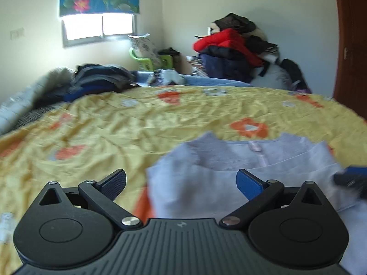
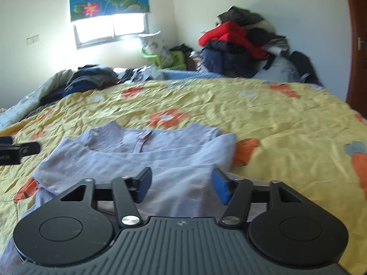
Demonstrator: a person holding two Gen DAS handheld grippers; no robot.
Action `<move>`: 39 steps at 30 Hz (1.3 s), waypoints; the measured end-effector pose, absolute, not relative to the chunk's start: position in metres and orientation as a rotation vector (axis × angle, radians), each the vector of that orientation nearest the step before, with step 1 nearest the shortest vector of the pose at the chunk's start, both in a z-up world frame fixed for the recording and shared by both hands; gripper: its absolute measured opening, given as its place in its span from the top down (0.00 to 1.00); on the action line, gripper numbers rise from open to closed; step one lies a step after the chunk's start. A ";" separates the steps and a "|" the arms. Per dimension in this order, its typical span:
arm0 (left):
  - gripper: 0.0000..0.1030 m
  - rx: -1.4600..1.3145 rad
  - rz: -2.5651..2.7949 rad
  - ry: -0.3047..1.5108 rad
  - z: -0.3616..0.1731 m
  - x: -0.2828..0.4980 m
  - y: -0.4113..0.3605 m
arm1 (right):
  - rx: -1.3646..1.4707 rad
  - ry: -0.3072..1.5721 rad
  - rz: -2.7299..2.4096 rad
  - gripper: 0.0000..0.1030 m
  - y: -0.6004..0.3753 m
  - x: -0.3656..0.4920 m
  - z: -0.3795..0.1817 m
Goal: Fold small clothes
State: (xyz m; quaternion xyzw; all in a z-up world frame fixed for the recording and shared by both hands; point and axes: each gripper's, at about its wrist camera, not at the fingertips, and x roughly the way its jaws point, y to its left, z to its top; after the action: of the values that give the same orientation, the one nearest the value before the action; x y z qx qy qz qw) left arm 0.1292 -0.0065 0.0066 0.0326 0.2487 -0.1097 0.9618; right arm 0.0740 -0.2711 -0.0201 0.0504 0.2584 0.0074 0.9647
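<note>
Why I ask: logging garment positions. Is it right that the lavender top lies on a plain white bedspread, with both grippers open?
Not quite. The lavender top lies on a yellow bedspread with orange flowers, as the right wrist view shows. Both the left gripper and right gripper are open.

Left gripper (image 1: pixel 181 183) hangs above the bed, jaws spread wide, nothing between them. Lilac top (image 1: pixel 252 171) lies flat on the yellow flowered bedspread (image 1: pixel 114 126), neckline away from the gripper; its left edge sits between the fingers. Right gripper's tip (image 1: pixel 351 176) shows blurred at the right edge, over the top. Clothes pile (image 1: pixel 234 48) against the far wall.
</note>
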 end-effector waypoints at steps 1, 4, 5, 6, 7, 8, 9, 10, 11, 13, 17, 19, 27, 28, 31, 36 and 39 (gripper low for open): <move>0.00 0.054 -0.242 0.517 0.001 0.134 -0.015 | 0.092 0.540 0.032 0.57 -0.268 0.081 -0.024; 0.00 0.085 -0.250 0.582 -0.018 0.146 -0.031 | 0.003 0.624 -0.019 0.66 -0.260 0.096 -0.044; 0.00 0.112 -0.238 0.605 -0.027 0.148 -0.035 | -0.023 0.639 -0.045 0.71 -0.262 0.099 -0.049; 0.00 0.140 -0.223 0.621 -0.034 0.149 -0.037 | -0.032 0.632 -0.055 0.74 -0.264 0.098 -0.051; 0.00 0.174 -0.200 0.634 -0.041 0.149 -0.040 | -0.021 0.631 -0.054 0.74 -0.266 0.096 -0.051; 0.00 0.191 -0.187 0.633 -0.044 0.146 -0.040 | -0.016 0.636 -0.061 0.74 -0.266 0.095 -0.049; 0.00 0.195 -0.186 0.622 -0.044 0.143 -0.039 | -0.026 0.635 -0.070 0.74 -0.263 0.093 -0.047; 0.00 0.188 -0.192 0.606 -0.043 0.137 -0.037 | -0.047 0.624 -0.077 0.71 -0.258 0.090 -0.044; 0.00 0.183 -0.199 0.598 -0.043 0.134 -0.036 | -0.069 0.604 -0.073 0.70 -0.253 0.085 -0.041; 0.00 0.191 -0.214 0.598 -0.044 0.131 -0.036 | -0.099 0.591 -0.047 0.66 -0.246 0.081 -0.039; 0.00 0.225 -0.188 0.593 -0.046 0.125 -0.039 | -0.082 0.631 -0.039 0.62 -0.252 0.085 -0.051; 0.00 0.208 -0.209 0.581 -0.043 0.116 -0.038 | -0.049 0.631 -0.044 0.59 -0.254 0.079 -0.046; 0.00 0.230 -0.208 0.627 -0.045 0.113 -0.044 | -0.056 0.639 -0.033 0.37 -0.252 0.064 -0.053; 0.00 0.215 -0.204 0.633 -0.041 0.110 -0.041 | -0.039 0.637 -0.032 0.37 -0.253 0.060 -0.051; 0.00 0.173 -0.230 0.637 -0.033 0.093 -0.033 | -0.029 0.620 -0.016 0.31 -0.252 0.043 -0.045; 0.00 0.166 -0.273 0.615 -0.029 0.049 -0.025 | -0.007 0.594 0.024 0.27 -0.249 0.002 -0.040; 0.00 0.209 -0.297 0.607 -0.035 0.027 -0.026 | -0.034 0.599 0.046 0.25 -0.243 -0.013 -0.043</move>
State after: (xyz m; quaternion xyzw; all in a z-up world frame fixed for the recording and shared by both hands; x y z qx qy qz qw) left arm 0.0271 -0.0257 -0.0347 0.1021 0.2973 -0.1453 0.9381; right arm -0.0131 -0.2432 -0.0430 -0.0167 0.2949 0.0225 0.9551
